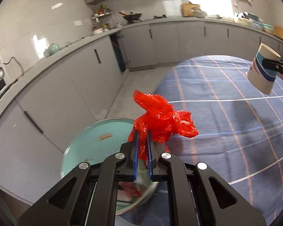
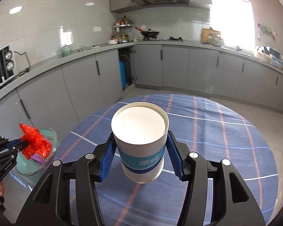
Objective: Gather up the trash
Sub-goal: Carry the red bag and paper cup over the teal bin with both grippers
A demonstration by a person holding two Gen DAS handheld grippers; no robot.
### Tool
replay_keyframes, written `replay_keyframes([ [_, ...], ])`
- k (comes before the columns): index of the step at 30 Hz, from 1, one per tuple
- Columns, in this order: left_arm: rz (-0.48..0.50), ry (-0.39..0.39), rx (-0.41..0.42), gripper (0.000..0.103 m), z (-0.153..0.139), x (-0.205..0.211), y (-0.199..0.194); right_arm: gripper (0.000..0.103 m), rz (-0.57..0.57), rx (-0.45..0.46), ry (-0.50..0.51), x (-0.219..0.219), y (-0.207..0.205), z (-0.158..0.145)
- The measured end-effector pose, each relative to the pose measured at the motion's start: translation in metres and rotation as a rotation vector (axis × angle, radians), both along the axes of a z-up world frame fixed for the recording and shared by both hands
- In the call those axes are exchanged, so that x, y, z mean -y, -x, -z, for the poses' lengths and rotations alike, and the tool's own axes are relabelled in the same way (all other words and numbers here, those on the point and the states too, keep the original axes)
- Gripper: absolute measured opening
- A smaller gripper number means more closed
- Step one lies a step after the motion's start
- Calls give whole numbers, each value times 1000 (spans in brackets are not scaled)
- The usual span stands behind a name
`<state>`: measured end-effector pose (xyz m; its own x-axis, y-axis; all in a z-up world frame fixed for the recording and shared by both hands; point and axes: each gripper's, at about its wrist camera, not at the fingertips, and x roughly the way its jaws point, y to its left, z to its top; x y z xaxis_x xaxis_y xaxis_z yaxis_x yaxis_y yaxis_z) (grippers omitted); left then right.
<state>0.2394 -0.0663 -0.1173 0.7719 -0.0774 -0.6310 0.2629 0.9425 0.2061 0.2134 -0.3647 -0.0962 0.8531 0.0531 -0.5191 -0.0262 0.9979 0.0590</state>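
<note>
The left claw (image 1: 143, 141) is clamped on a crumpled red plastic bag (image 1: 161, 116) above a teal bin (image 1: 88, 141) beside the bench (image 2: 217, 141), while the right claw (image 2: 140, 148) grips an upside-down paper cup (image 2: 141, 141) held clear above the checked blue cloth.

red bag (image 1: 161, 120), white/blue-band cup (image 2: 141, 145), blue plaid cloth (image 2: 207, 131), teal bin (image 1: 96, 143)

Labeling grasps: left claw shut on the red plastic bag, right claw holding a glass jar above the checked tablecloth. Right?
One error: the right claw holds a paper cup with a blue band, not a glass jar, as the right wrist view shows. The rest stands: left claw shut on the red plastic bag, cup above the checked tablecloth.
</note>
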Motion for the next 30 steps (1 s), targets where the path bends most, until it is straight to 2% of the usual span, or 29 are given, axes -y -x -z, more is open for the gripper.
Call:
replay_keyframes([
  [13, -96, 33, 58, 9, -23, -61, 14, 53, -148, 5, 1, -87, -6, -5],
  [30, -155, 61, 105, 9, -37, -96, 27, 53, -258, 5, 31, -151, -11, -5],
])
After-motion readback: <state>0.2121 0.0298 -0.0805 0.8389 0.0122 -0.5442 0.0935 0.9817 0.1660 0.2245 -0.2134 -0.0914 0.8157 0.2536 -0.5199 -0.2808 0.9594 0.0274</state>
